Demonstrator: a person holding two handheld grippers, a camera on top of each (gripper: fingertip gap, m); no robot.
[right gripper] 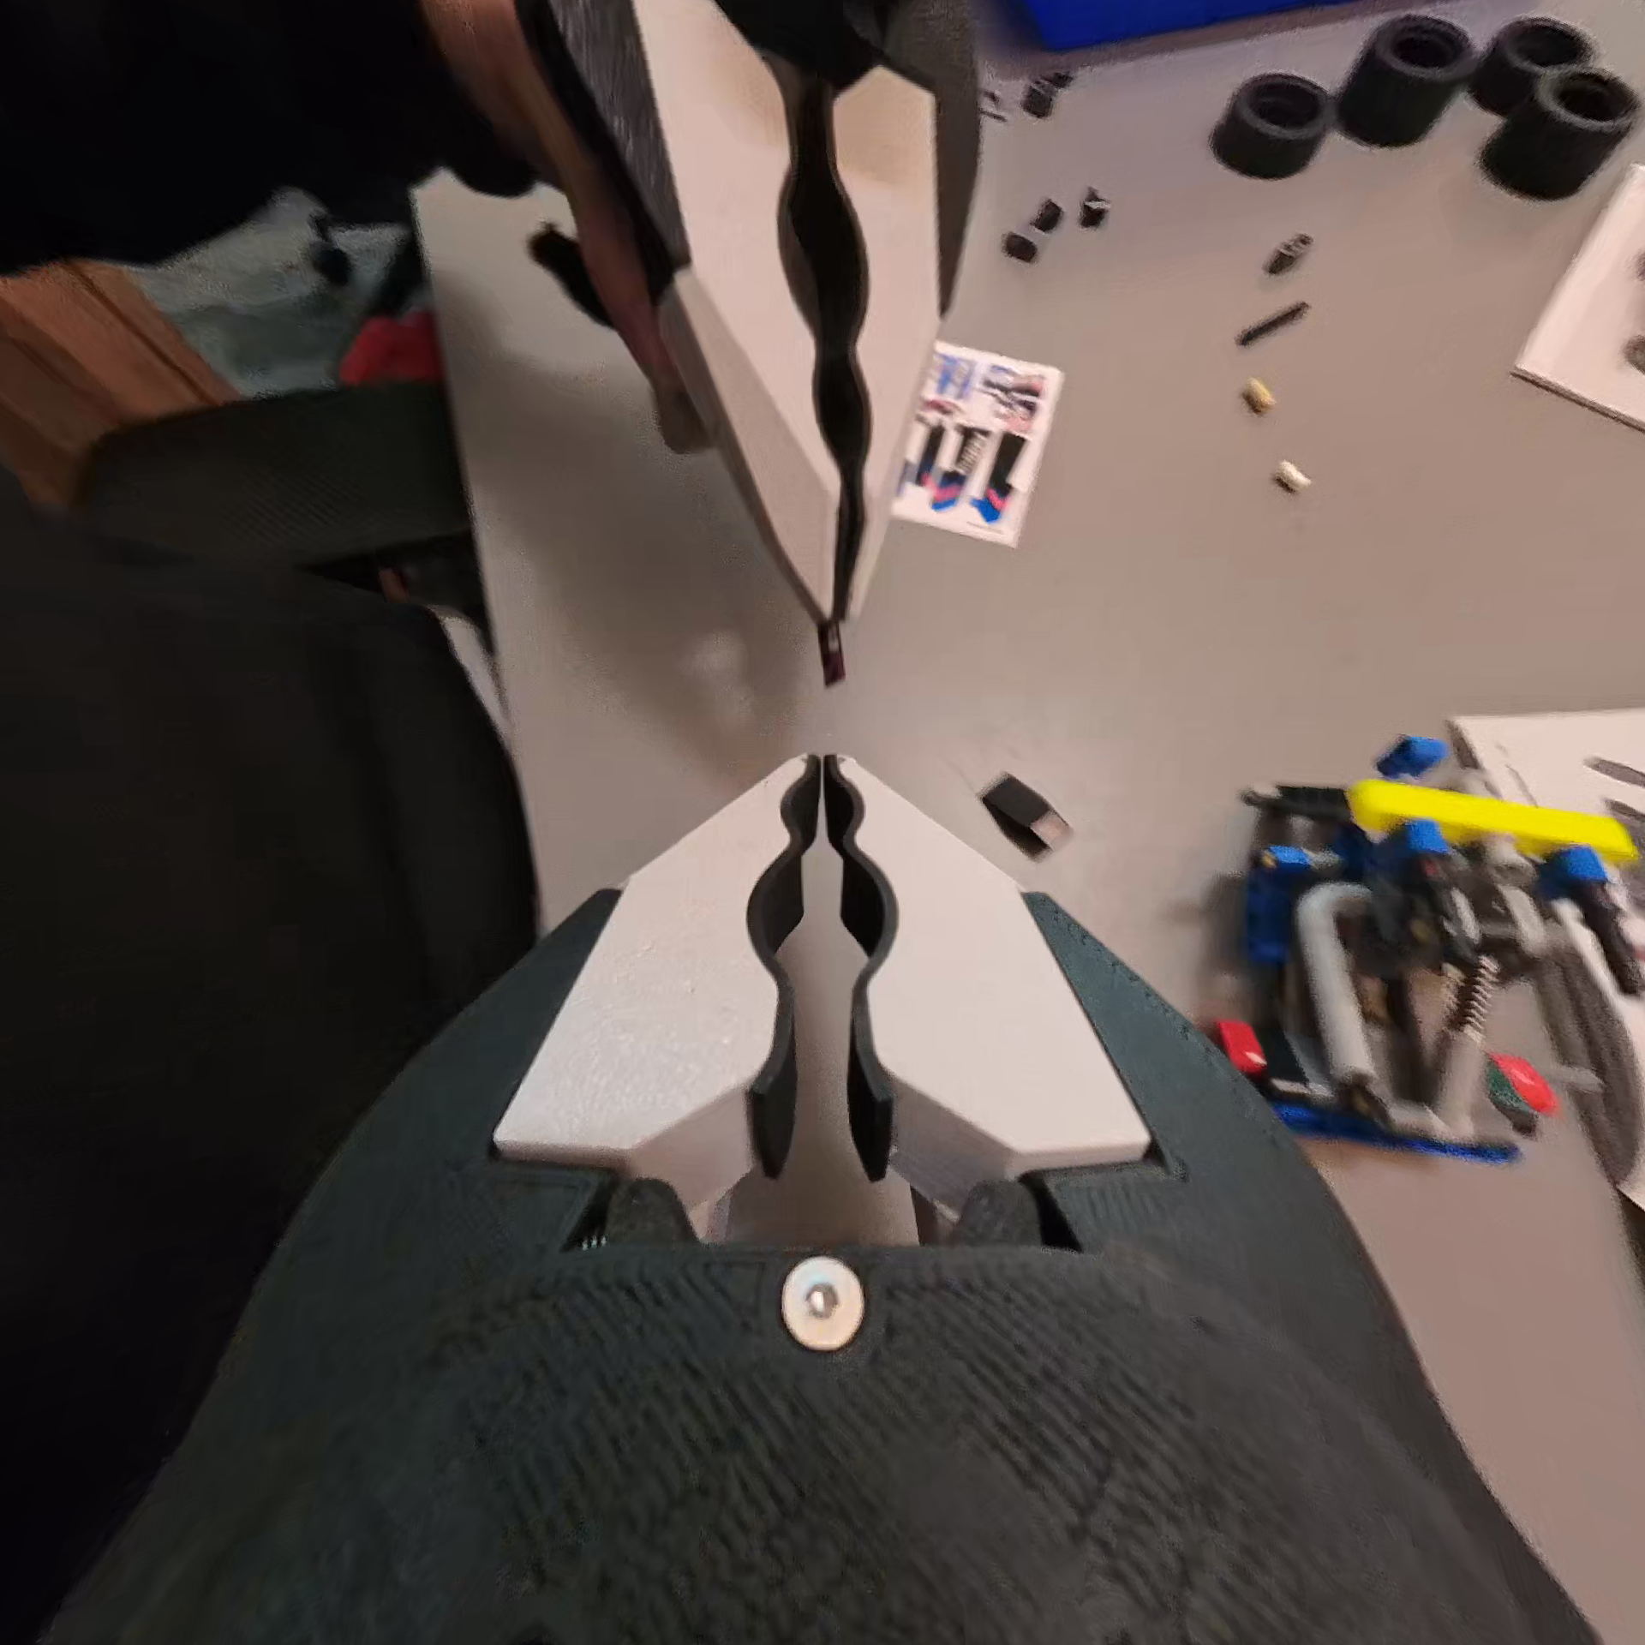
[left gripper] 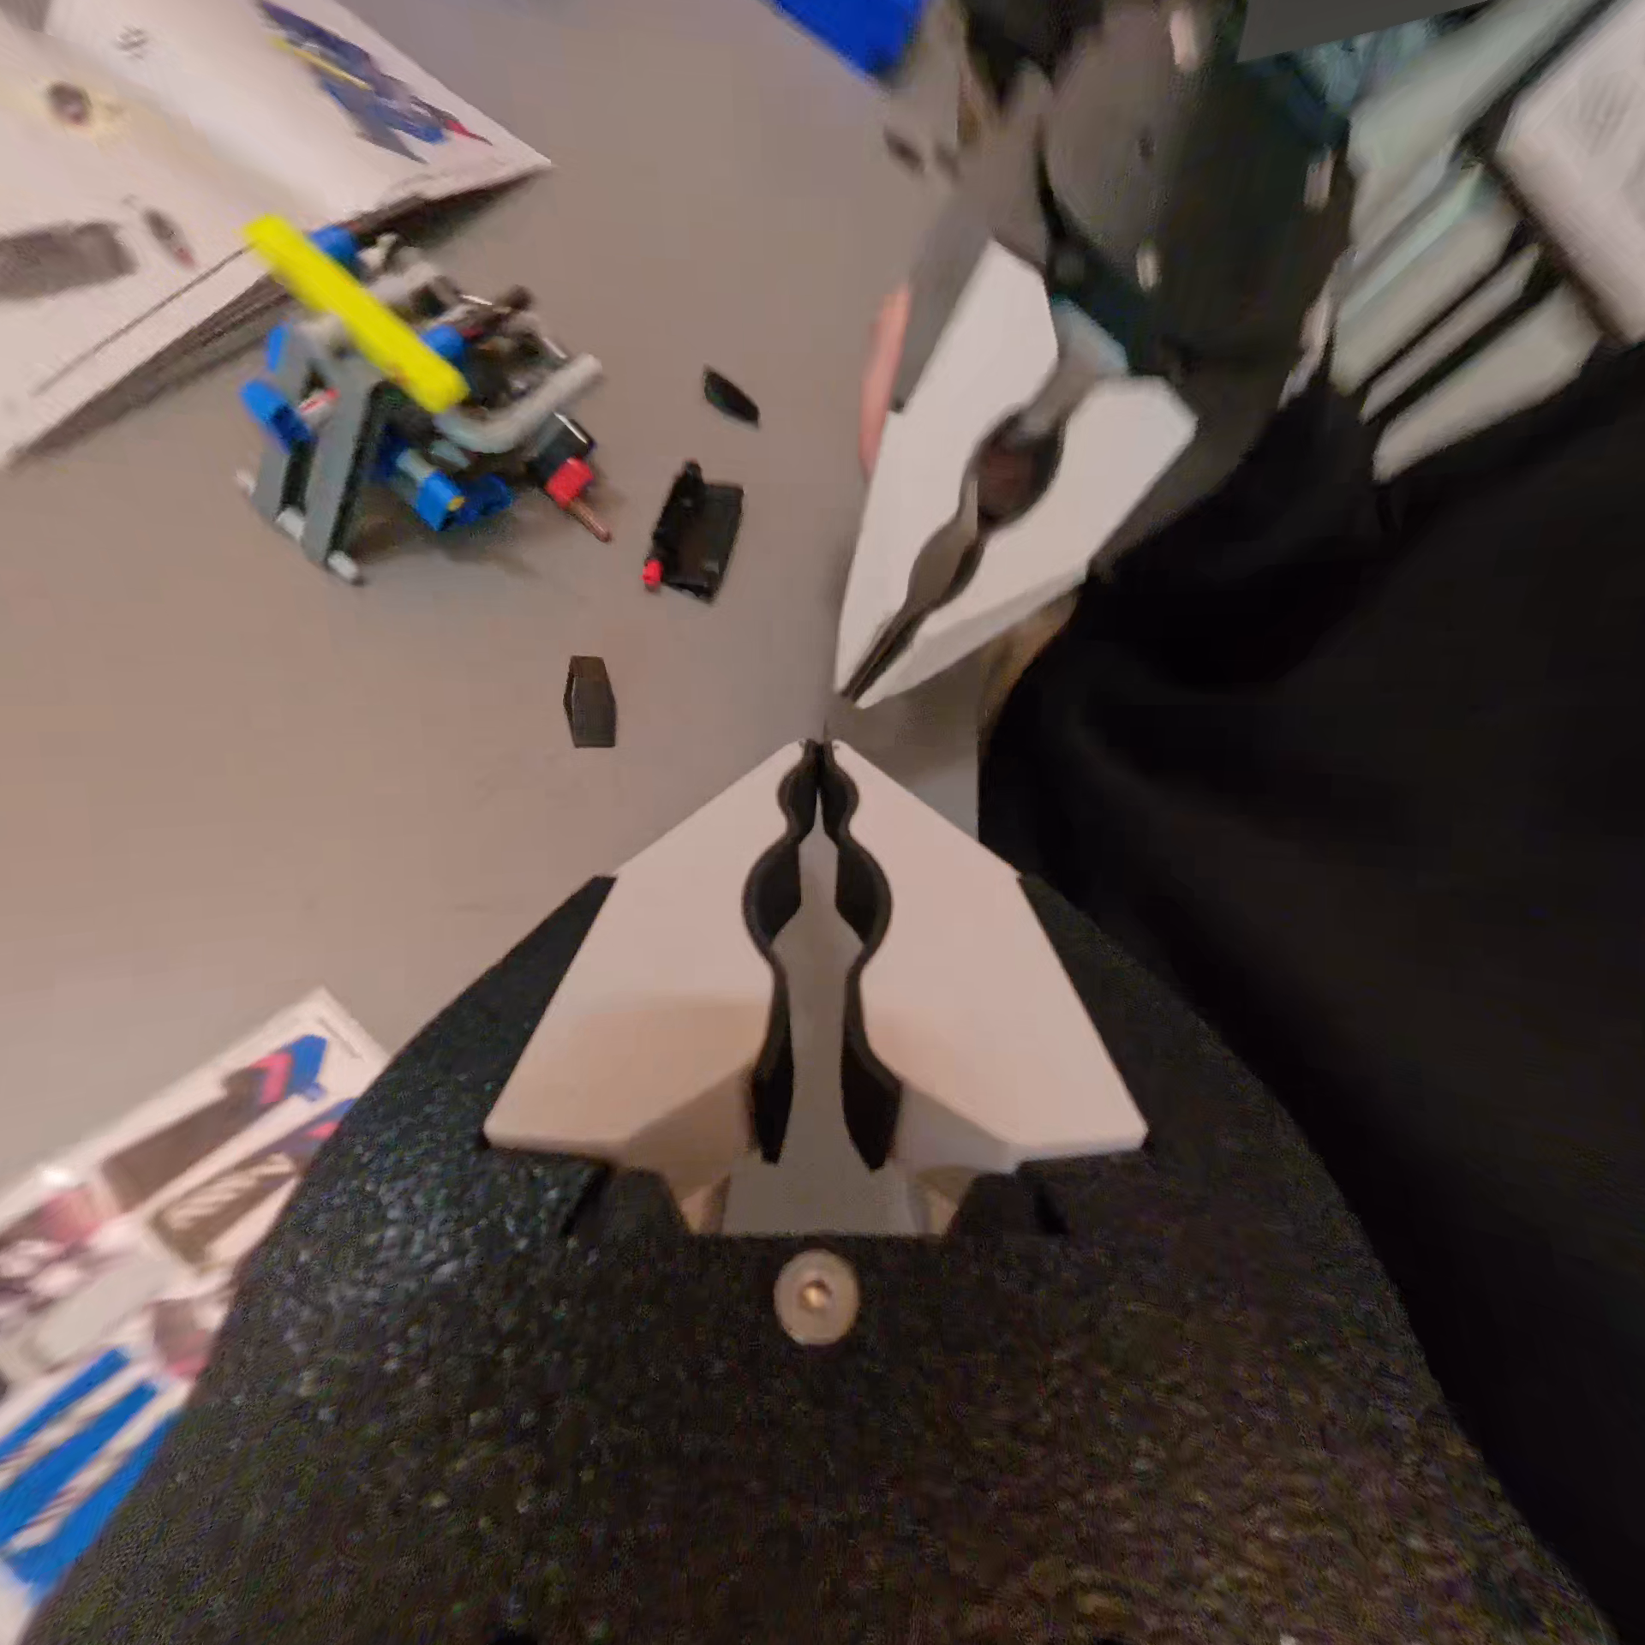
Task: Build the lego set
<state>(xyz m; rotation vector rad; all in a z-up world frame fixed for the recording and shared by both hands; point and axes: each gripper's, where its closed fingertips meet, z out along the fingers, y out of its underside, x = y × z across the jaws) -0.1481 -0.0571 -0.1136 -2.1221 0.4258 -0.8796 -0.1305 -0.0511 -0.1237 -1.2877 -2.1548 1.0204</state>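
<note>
My left gripper [left gripper: 819, 748] is shut. The right wrist view shows it [right gripper: 837, 614] coming down from the top with a small, thin, dark maroon strip [right gripper: 833, 657] pinched at its tips and sticking out below them. In the left wrist view the strip is only a faint sliver edge-on. My right gripper [right gripper: 821, 759] is shut with nothing showing between its tips, a short way below the strip and not touching it. It also shows in the left wrist view [left gripper: 850, 699], tip to tip with the left one. Both are above the grey table [left gripper: 267, 801] near its edge.
A blue, grey and yellow brick-built model [left gripper: 392, 401] [right gripper: 1424, 961] stands on the table. Near it lie a small black brick [left gripper: 589, 703] [right gripper: 1024, 814] and a black part with a red pin [left gripper: 694, 534]. Also there are black tyres [right gripper: 1424, 98], a sticker sheet [right gripper: 979, 445] and an open booklet [left gripper: 178, 133]. The tips of both grippers are at nearly the same place.
</note>
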